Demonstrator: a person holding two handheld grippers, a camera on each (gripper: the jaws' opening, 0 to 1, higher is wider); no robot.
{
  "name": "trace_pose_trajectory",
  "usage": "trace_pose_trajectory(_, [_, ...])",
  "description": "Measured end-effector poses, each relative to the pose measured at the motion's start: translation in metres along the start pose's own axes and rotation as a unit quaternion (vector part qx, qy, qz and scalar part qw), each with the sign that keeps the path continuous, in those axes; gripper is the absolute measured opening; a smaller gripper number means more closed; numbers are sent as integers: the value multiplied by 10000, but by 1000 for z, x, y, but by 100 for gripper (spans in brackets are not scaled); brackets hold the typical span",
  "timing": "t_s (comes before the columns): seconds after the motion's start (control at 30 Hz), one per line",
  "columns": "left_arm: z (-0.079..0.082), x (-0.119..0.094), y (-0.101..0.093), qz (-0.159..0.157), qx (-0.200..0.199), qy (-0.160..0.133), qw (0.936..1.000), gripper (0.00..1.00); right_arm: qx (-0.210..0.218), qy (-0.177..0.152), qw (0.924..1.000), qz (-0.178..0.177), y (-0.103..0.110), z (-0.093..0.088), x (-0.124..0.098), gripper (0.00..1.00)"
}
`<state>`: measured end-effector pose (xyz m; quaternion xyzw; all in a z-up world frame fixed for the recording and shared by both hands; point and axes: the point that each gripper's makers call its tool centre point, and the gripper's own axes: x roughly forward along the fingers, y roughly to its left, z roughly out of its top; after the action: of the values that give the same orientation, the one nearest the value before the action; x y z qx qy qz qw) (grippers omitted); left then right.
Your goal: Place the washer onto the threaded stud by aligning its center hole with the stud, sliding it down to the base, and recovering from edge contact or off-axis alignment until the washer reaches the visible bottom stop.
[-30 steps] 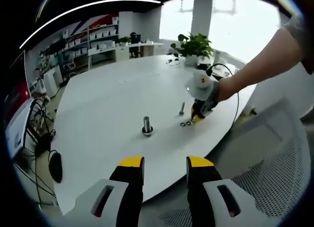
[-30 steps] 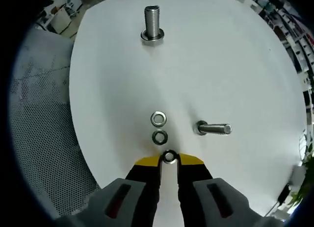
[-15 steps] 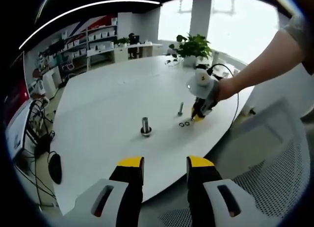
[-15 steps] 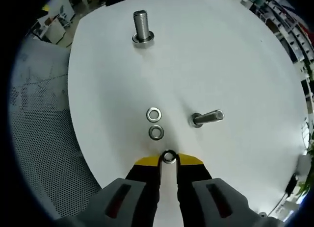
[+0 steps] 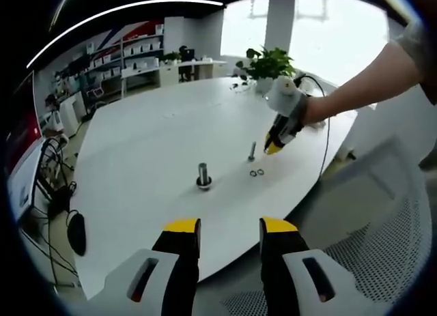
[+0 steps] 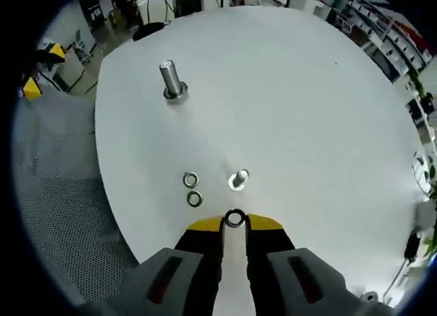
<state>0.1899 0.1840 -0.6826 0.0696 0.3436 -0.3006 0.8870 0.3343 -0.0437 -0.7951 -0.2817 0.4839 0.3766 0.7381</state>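
On the white tabletop, seen from the left gripper view, a thick threaded stud stands upright on its wide base near the middle, and at about 2 o'clock from it a slimmer stud also stands upright, with two loose washers lying side by side just beside its foot. The left gripper rises from 6 o'clock of that view, off the near edge of the tabletop, its yellow-tipped jaws apart with nothing between them. At 1 o'clock of that view the right gripper hangs above the slim stud, held by a person's hand and bare forearm, with a cable trailing behind it; a potted plant sits at the far edge, and a mesh chair stands at 4 o'clock. In the right gripper view, the thick stud stands at 11 o'clock, the two loose washers lie touching or nearly so left of centre, and the slim stud is seen nearly end-on just right of them. The right gripper has its jaws clamped on a washer, which is held at the jaw tips above the tabletop, just short of the slim stud's top and not yet over it.
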Motion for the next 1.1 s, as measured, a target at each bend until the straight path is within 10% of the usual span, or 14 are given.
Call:
trace_pose_trajectory(0.6, [0,-1,0,1,-26,-9,10000,32,-316,-685,9969,-210,1,36,-13,14])
trace_pose_trajectory(1.1, [-2,0,1,26,-29,45,10000,32,-583,-431,9972,-180,-3,37,-3,14])
